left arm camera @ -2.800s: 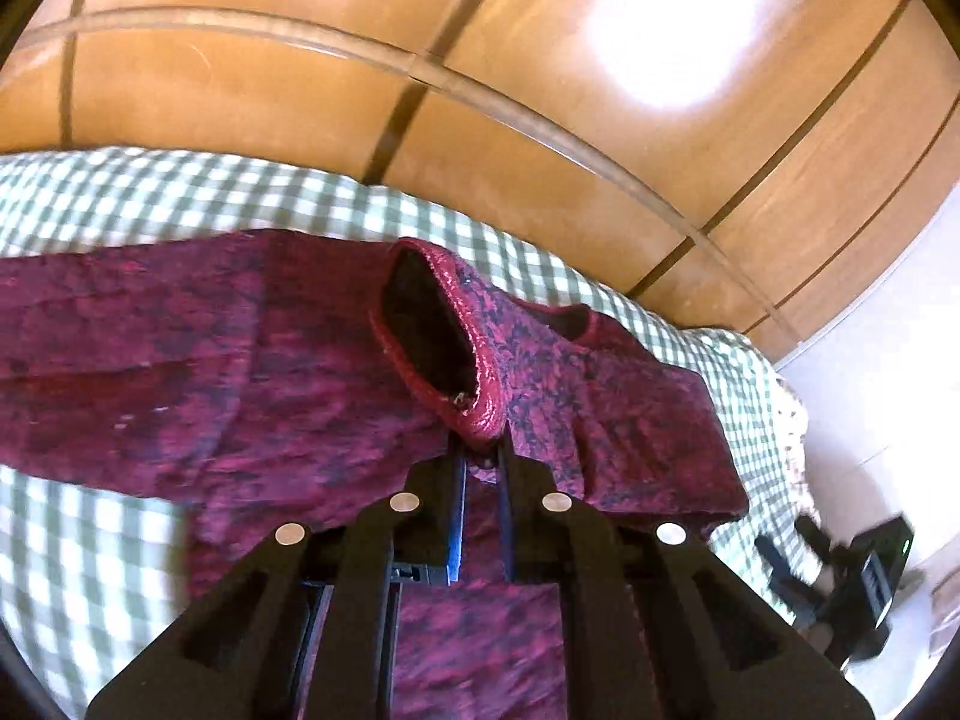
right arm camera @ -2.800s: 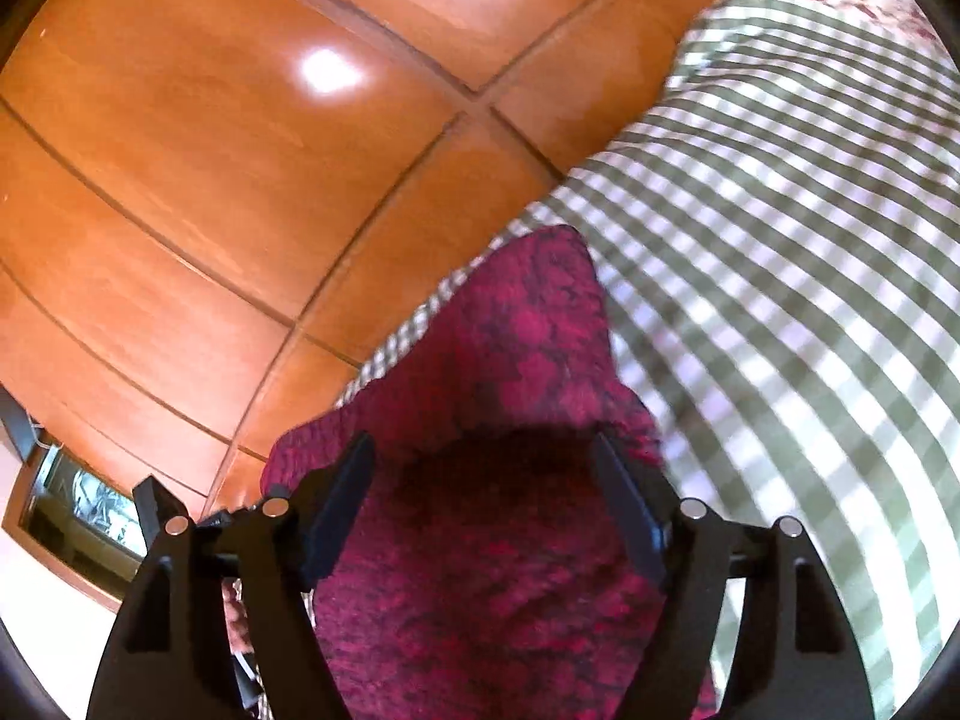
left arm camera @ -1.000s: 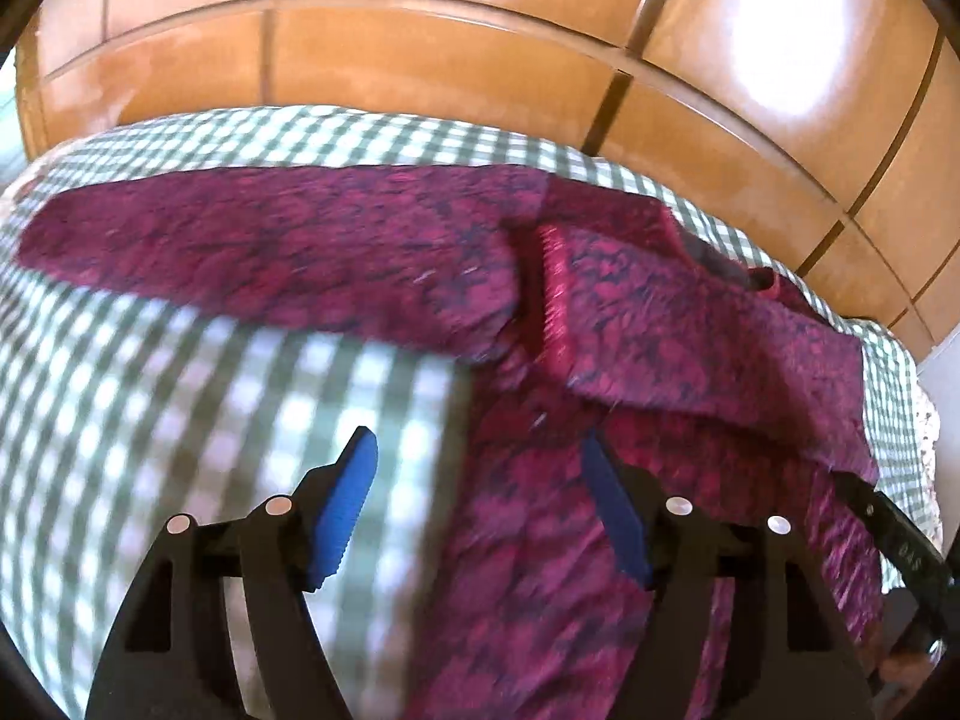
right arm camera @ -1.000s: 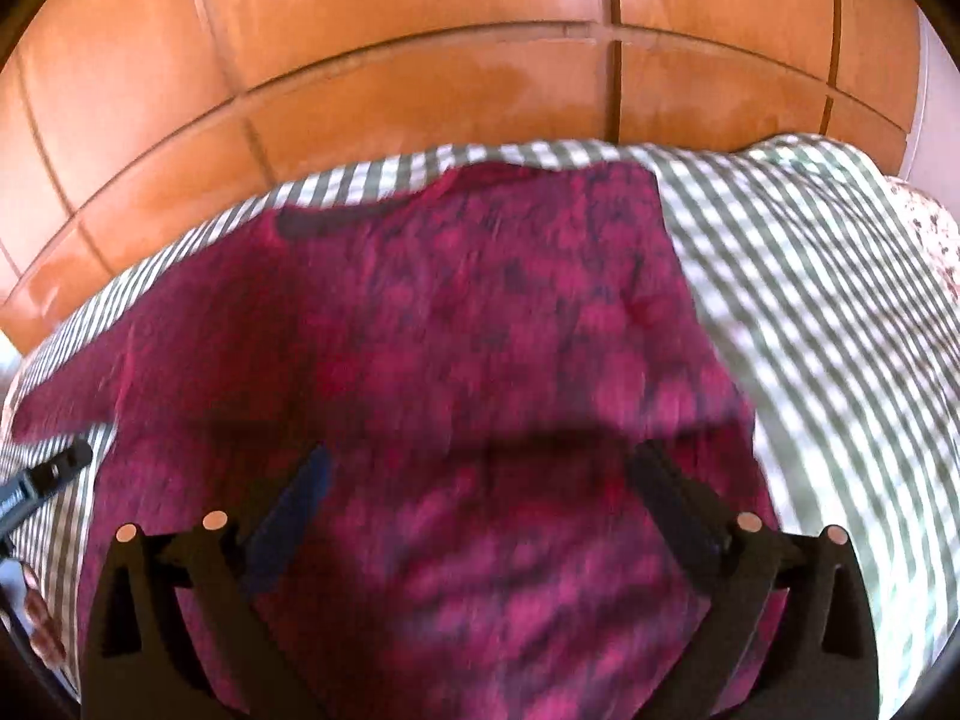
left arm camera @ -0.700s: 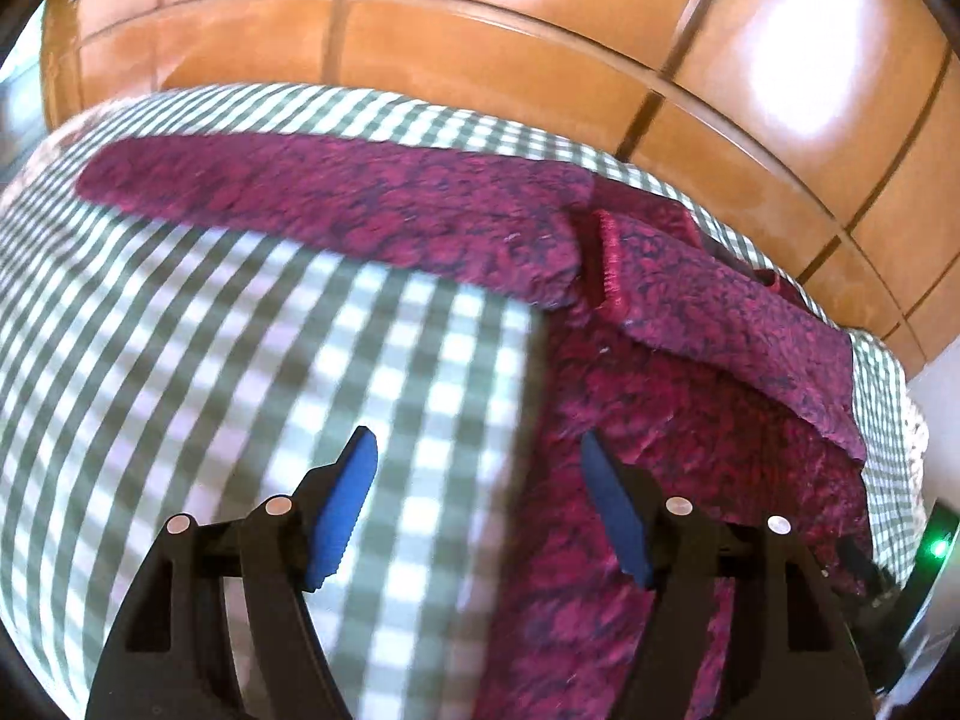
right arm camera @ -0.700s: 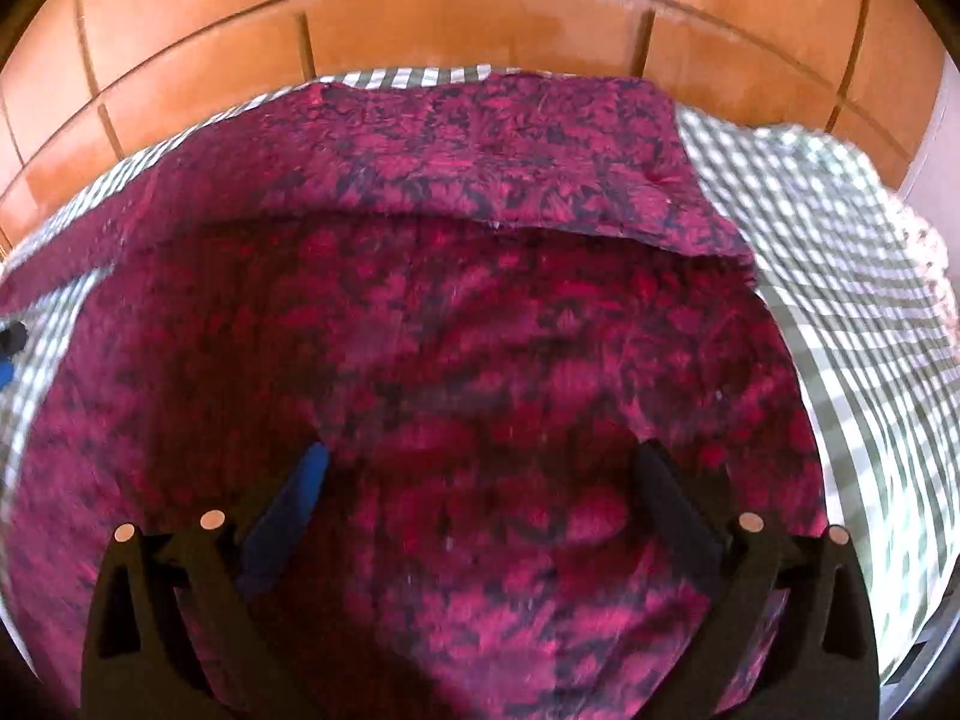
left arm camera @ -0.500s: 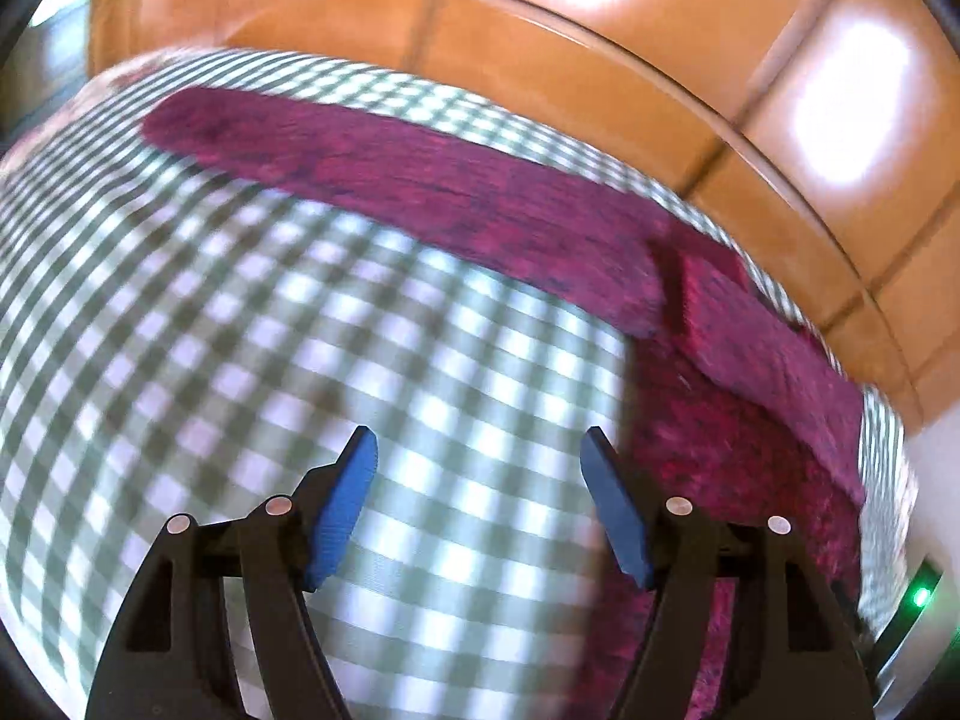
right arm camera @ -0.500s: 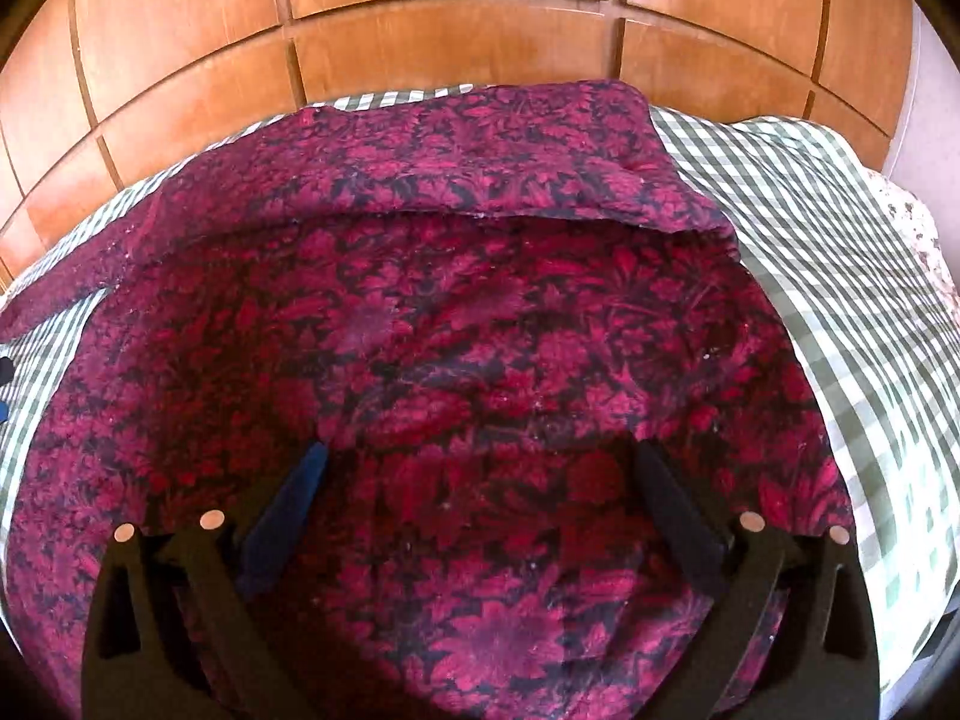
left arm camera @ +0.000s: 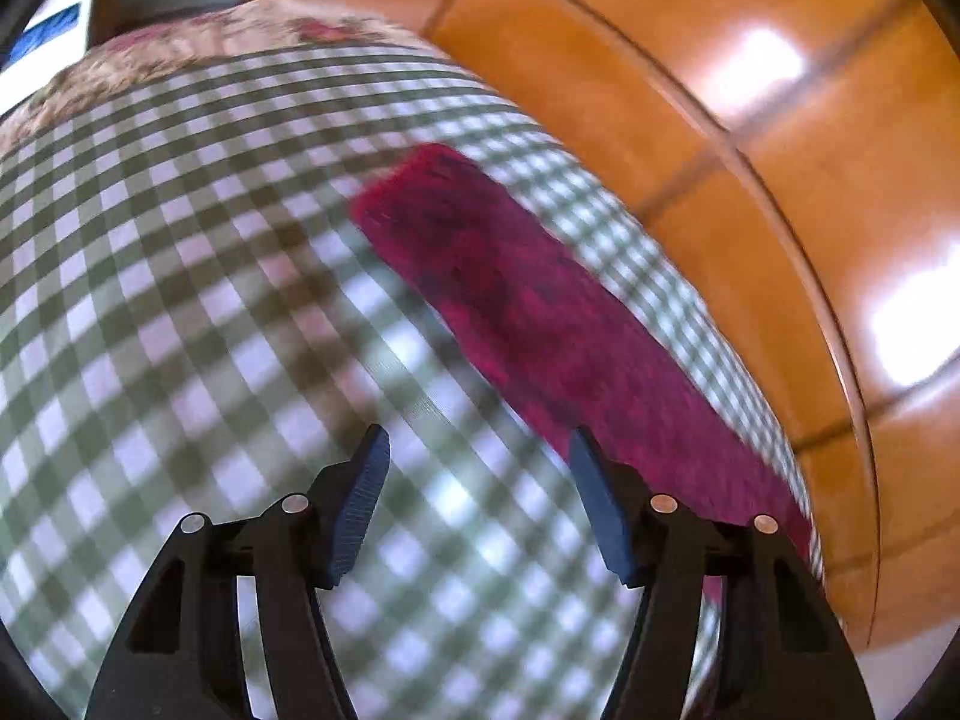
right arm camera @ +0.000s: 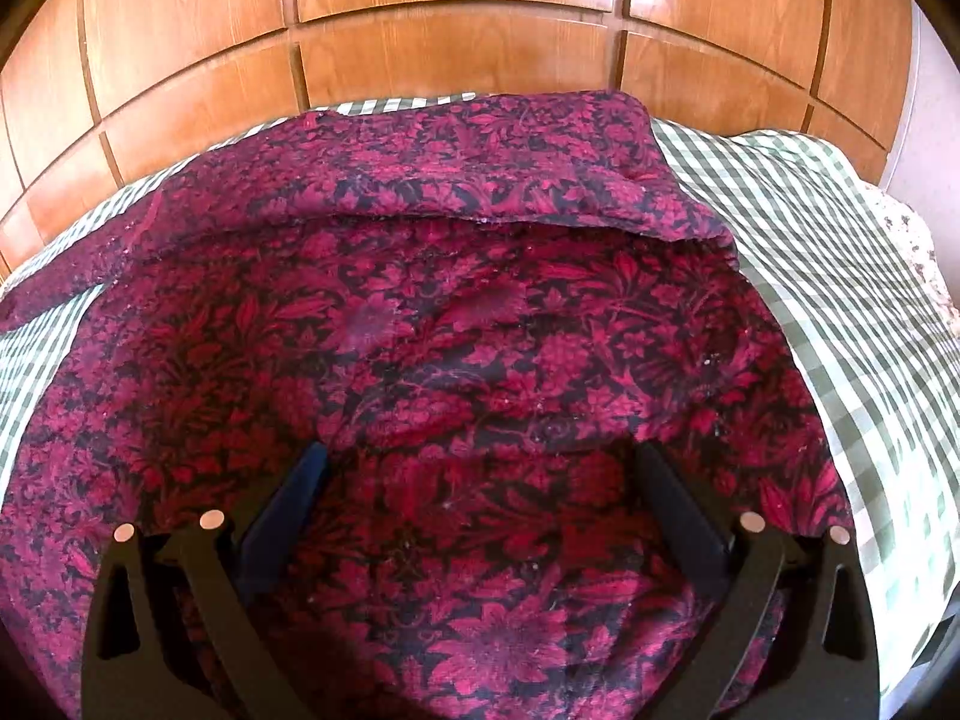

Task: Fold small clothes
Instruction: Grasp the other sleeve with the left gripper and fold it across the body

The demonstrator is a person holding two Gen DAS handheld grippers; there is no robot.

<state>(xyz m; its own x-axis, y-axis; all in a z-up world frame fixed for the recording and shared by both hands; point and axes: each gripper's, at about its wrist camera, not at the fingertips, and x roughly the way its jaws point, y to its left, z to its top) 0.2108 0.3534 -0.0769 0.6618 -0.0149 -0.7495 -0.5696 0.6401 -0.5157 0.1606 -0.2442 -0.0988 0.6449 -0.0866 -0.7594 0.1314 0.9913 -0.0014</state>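
A dark red floral garment (right arm camera: 456, 360) lies spread on a green-and-white checked cloth (right arm camera: 840, 276). Its right sleeve (right arm camera: 480, 174) is folded across the top of the body. In the left wrist view the other sleeve (left arm camera: 540, 312) stretches out flat, its cuff end pointing up and left. My left gripper (left arm camera: 477, 468) hovers over bare checked cloth (left arm camera: 180, 300) just beside that sleeve; its jaws are closing with nothing between them. My right gripper (right arm camera: 480, 468) stands wide open low over the garment's body, holding nothing.
Glossy wooden panels (right arm camera: 450, 12) rise right behind the cloth's far edge. A floral-patterned cover (left arm camera: 180, 54) shows past the checked cloth at the left end, and again as the floral cover (right arm camera: 912, 252) at the right end.
The left gripper has swept left along the outstretched sleeve, away from the garment's body toward the cuff, and rolled. The right gripper sank a little over the body, then held still.
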